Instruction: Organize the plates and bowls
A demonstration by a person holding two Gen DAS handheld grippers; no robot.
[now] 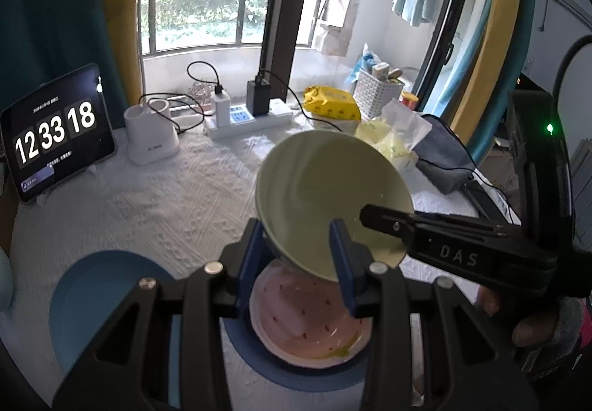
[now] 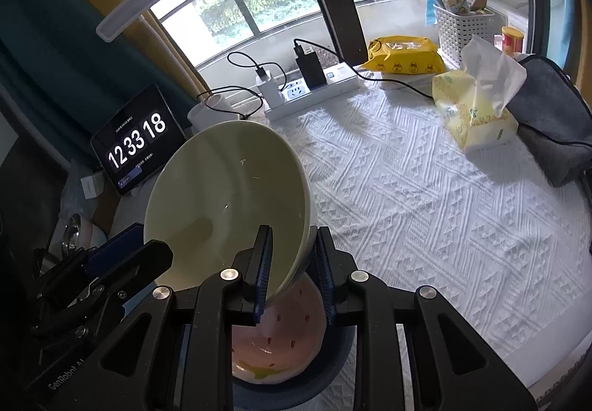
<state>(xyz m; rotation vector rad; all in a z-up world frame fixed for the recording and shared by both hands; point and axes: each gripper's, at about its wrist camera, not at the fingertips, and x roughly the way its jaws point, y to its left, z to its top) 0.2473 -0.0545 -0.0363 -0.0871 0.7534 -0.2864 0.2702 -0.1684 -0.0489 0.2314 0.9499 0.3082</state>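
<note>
1. In the left wrist view, the left gripper (image 1: 301, 255) was clamped on the near rim of the pale green bowl (image 1: 325, 189), which sat tilted at frame centre.
2. The bowl hung directly above the pink strawberry bowl (image 1: 307, 326), which rested on a blue plate (image 1: 314, 374) at lower centre on the worktop (image 1: 166, 196); a second blue plate (image 1: 100, 285) lay lower left.
3. The right gripper (image 2: 292, 259) pinched the bowl's opposite rim.
4. Both grippers pointed steeply down, equally near; the coming move was probably levelling and lowering straight into the pink bowl.
</note>
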